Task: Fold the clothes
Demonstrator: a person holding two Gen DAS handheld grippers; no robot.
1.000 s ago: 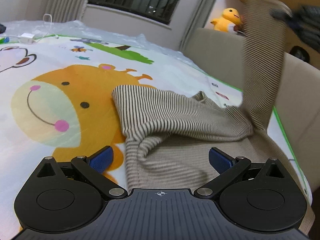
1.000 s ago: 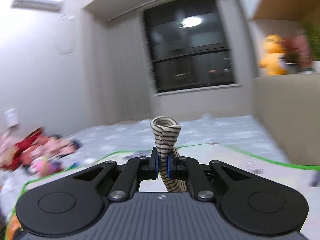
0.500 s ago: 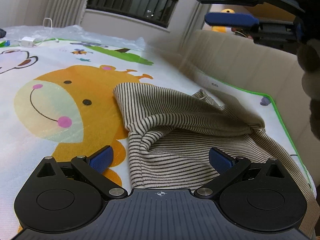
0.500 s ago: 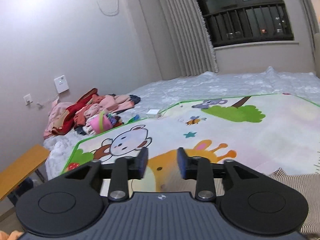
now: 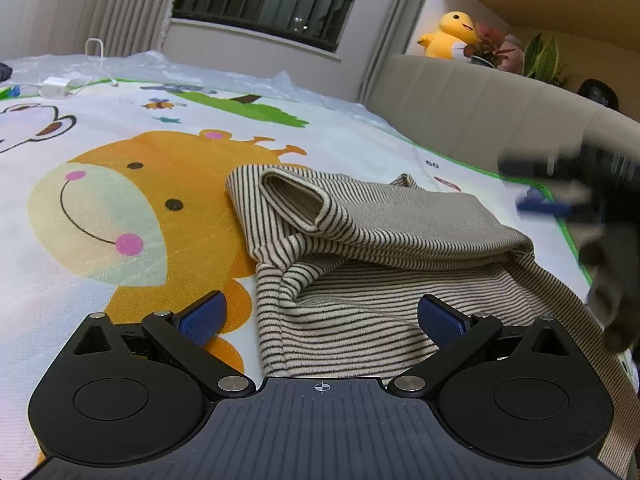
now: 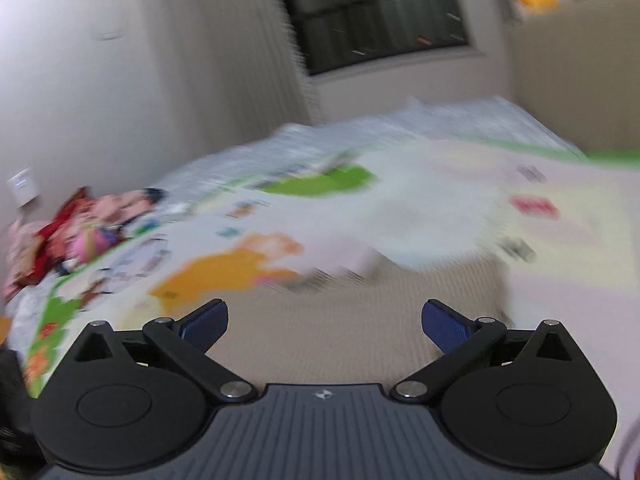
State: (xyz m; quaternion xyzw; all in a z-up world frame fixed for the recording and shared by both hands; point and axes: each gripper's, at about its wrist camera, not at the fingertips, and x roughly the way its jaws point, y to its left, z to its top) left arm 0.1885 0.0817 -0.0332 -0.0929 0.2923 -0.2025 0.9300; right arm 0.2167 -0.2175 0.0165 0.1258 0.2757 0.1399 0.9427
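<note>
The striped sweater (image 5: 372,248) is lying in a heap on the cartoon mat (image 5: 100,208), right next to the orange giraffe face (image 5: 120,216). One sleeve (image 5: 304,204) is folded across the top, its open cuff pointing toward 10 o'clock. The left gripper (image 5: 320,316) sits low at the near edge of the sweater with its blue fingers (image 5: 202,316) spread wide, holding nothing. The right gripper (image 6: 324,322) is spread wide too and empty, with beige fabric under it; that view is really blurry. From the left camera it's just a dark smear at 3 o'clock. There's a yellow plush duck (image 5: 450,34) up at 1 o'clock and a pile of clothes (image 6: 60,232) at 9 o'clock in the right view.
</note>
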